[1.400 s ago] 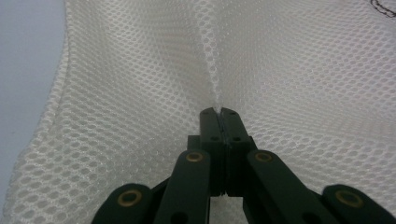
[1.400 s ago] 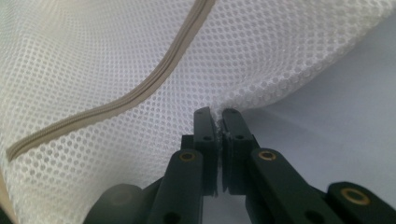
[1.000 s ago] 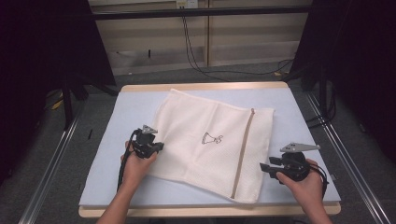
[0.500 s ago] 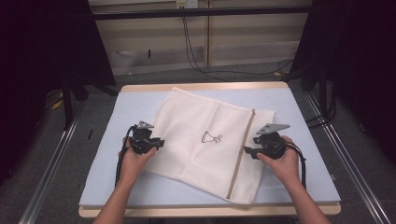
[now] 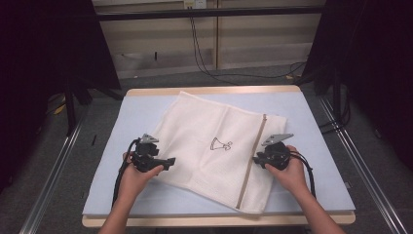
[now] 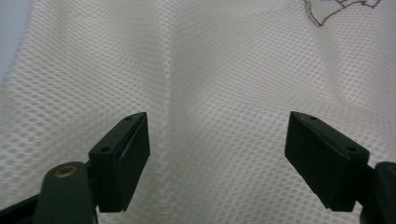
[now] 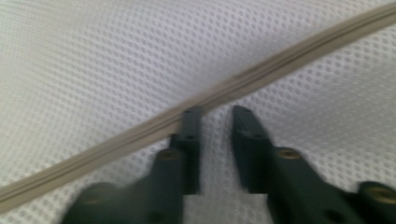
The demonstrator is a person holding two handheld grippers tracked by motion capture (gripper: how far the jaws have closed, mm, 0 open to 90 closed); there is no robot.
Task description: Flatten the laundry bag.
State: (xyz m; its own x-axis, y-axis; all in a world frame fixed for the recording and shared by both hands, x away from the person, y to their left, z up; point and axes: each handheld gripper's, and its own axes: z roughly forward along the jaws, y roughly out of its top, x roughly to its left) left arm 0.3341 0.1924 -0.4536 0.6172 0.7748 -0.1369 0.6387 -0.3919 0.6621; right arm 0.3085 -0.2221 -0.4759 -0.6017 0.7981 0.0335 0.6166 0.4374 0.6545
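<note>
Two grippers over the white mesh bag (image 5: 209,146) lying mid-table. Left gripper (image 6: 217,158) jaws spread wide above plain mesh. Right gripper (image 7: 215,121) jaws nearly closed, nothing clamped, tips at the zipper (image 7: 196,105), which runs near-to-far; right hand nearer it.

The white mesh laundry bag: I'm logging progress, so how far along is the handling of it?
Done: the white mesh laundry bag lies spread flat on the pale blue table mat. In hand: the right tongs, jaws narrowly apart, sit at the beige zipper strip without gripping it; the left tongs are wide open over the mesh. Left: any grasp, so nearly everything.
</note>
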